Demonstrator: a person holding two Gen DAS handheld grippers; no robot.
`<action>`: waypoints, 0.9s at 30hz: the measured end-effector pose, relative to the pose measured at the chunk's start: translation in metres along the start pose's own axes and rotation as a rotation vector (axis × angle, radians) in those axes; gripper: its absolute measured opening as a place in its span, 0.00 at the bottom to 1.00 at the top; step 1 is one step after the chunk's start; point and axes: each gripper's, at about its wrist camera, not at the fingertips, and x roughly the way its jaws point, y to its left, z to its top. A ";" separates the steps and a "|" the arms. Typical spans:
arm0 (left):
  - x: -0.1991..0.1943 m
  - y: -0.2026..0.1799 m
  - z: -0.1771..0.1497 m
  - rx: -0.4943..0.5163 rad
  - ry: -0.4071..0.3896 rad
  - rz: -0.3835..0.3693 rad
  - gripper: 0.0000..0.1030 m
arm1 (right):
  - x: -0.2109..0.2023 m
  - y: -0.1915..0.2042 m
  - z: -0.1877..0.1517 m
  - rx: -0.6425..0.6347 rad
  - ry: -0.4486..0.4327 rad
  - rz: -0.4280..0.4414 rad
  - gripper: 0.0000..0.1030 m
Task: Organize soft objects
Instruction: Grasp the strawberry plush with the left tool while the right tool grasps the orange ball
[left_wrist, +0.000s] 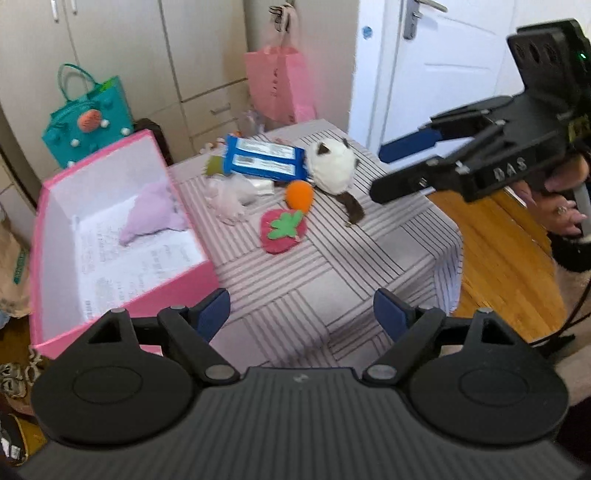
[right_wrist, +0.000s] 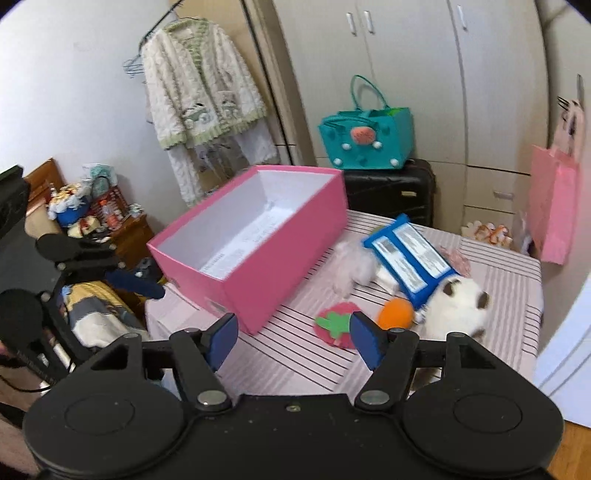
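Felt strawberry (left_wrist: 283, 230) lies mid-table beside the pink box (left_wrist: 177, 291), so with both my left gripper (left_wrist: 301, 314) and right gripper (right_wrist: 293, 338) released and empty, I should pinch it flat.

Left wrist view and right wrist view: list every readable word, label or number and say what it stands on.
"DAS": raised letters on the right gripper body.
Blue packet: white labels, print too blurred to read.
Pink box: printed sheets on its floor, too small to read.
Brown paper bag: green print, unreadable.
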 end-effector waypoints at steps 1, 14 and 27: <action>0.006 -0.001 -0.001 -0.008 0.004 -0.006 0.82 | 0.001 -0.005 -0.004 0.002 0.001 -0.003 0.70; 0.060 -0.009 -0.001 -0.062 -0.181 0.022 0.82 | 0.036 -0.038 -0.026 -0.034 -0.042 -0.080 0.70; 0.139 -0.018 0.000 -0.162 -0.286 0.158 0.79 | 0.092 -0.061 -0.029 -0.096 -0.063 -0.170 0.68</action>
